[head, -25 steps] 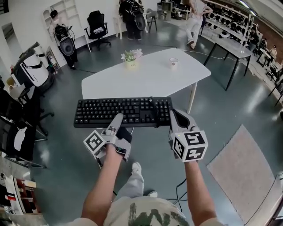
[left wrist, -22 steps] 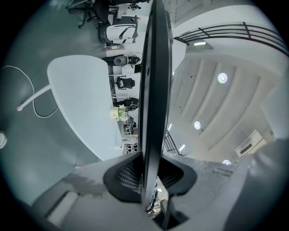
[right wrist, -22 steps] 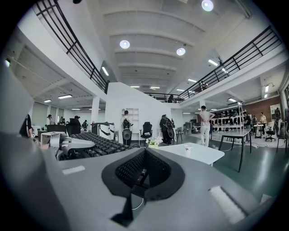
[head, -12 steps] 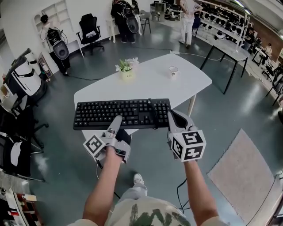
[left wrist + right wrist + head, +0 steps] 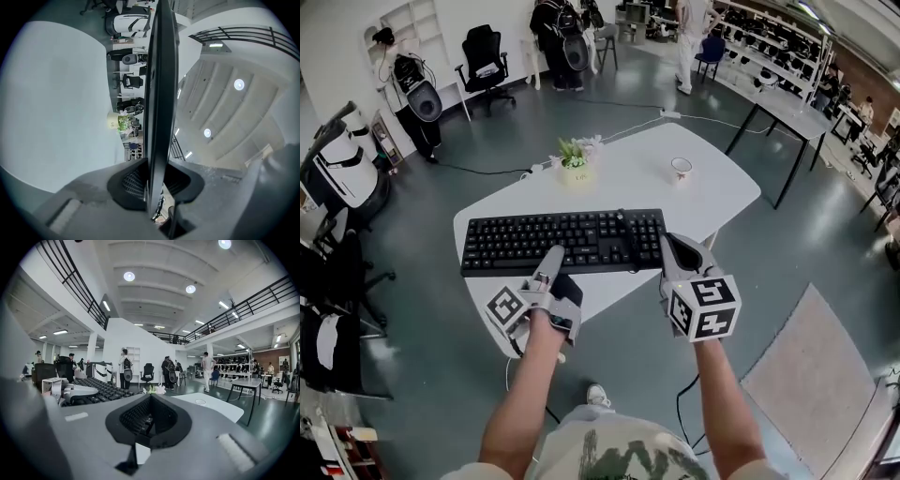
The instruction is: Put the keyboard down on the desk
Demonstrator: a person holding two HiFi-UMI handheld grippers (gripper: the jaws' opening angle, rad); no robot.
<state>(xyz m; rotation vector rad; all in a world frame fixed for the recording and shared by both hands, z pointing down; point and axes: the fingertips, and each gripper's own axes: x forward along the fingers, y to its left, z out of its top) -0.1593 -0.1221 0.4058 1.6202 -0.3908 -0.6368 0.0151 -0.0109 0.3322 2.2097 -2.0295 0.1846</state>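
Note:
A black keyboard (image 5: 562,239) hangs level in the air over the near part of a white desk (image 5: 656,187). My left gripper (image 5: 551,258) is shut on its front edge. In the left gripper view the keyboard (image 5: 159,93) runs edge-on between the pads of that gripper (image 5: 154,183), with the desk (image 5: 56,93) beside it. My right gripper (image 5: 673,246) sits at the keyboard's right end. In the right gripper view its pads (image 5: 150,416) meet with nothing showing between them, and the keyboard (image 5: 101,389) lies along its left side. Whether it touches the keyboard I cannot tell.
A small flower pot (image 5: 577,169) and a white cup (image 5: 682,169) stand on the desk's far half. A second desk (image 5: 787,94) is at the back right and a rug (image 5: 816,366) at the right. Office chairs and people stand at the back and left.
The desk has come nearer in the head view, so the keyboard now hangs over its near part instead of short of it. Both grippers keep their places on the keyboard.

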